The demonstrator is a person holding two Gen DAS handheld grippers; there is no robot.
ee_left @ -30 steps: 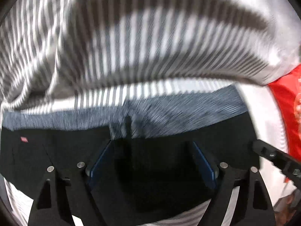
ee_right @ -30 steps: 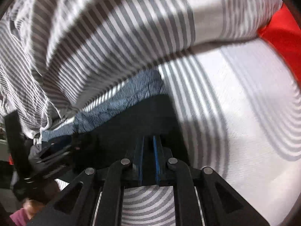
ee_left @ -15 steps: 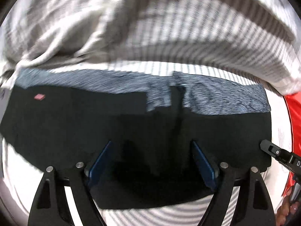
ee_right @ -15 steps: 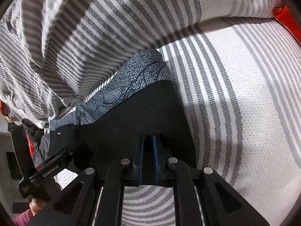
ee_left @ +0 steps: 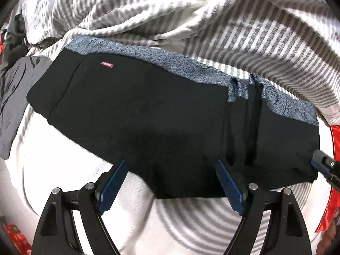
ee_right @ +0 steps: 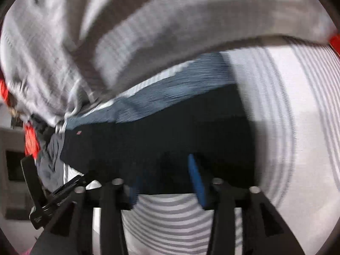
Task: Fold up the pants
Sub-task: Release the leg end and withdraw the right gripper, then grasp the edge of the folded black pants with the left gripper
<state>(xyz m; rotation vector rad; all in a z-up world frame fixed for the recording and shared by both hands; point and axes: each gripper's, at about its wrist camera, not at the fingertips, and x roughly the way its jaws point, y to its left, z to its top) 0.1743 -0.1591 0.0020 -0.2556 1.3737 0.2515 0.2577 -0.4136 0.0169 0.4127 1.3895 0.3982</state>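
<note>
Black pants lie folded in a long band across the striped bed sheet. A small red tag sits near their left end. My left gripper hangs open over the pants' near edge, with nothing pinched between its blue pads. My right gripper is at the pants' right end. Its jaws are opening, and the cloth's edge lies loose under them with no pad pressing on it. The left wrist view shows the right gripper's tip at the pants' right corner. That view is blurred.
A blue-grey patterned cloth shows along the pants' far edge. Beyond it a bunched grey-striped duvet rises. A grey garment lies at the left, and red fabric at the right edge. Bare sheet stretches in front.
The right gripper's jaws, shut on the pants' edge before, have parted. The left gripper has slid left along the pants and back over their near edge, still open.
</note>
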